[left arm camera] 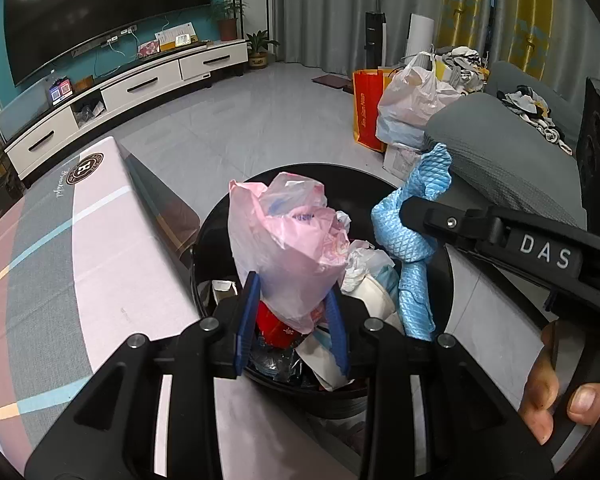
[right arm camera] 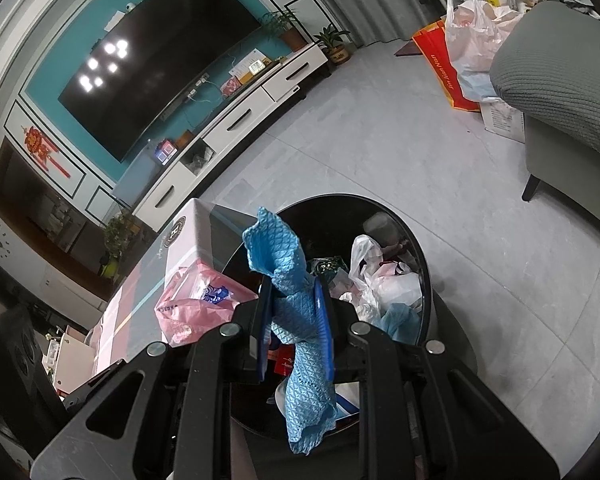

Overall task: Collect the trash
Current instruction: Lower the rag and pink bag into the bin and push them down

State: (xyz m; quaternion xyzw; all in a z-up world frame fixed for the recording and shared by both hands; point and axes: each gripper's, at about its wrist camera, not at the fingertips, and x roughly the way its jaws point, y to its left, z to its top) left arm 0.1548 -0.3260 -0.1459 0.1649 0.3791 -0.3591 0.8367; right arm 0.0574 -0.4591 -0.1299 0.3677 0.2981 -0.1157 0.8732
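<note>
A round black trash bin [left arm camera: 446,264] stands on the floor beside the table, holding crumpled paper, plastic wrappers and a white cup. My left gripper [left arm camera: 292,300] is shut on a pink plastic bag [left arm camera: 288,240], which it holds over the bin's mouth. My right gripper [right arm camera: 294,304] is shut on a blue textured cloth [right arm camera: 288,272]; the cloth sticks up past the fingers and hangs down below them, above the bin [right arm camera: 384,212]. In the left wrist view the right gripper [left arm camera: 410,210] comes in from the right with the cloth [left arm camera: 412,236] over the bin's right side. The pink bag [right arm camera: 196,300] shows at the left.
A table with a pink and grey patterned cloth [left arm camera: 60,248] lies left of the bin. A grey sofa [left arm camera: 512,160] stands on the right. Filled plastic bags and a red shopping bag [left arm camera: 404,100] sit on the floor beyond. A white TV cabinet [left arm camera: 140,88] lines the far wall. A person's hand [left arm camera: 548,392] shows at right.
</note>
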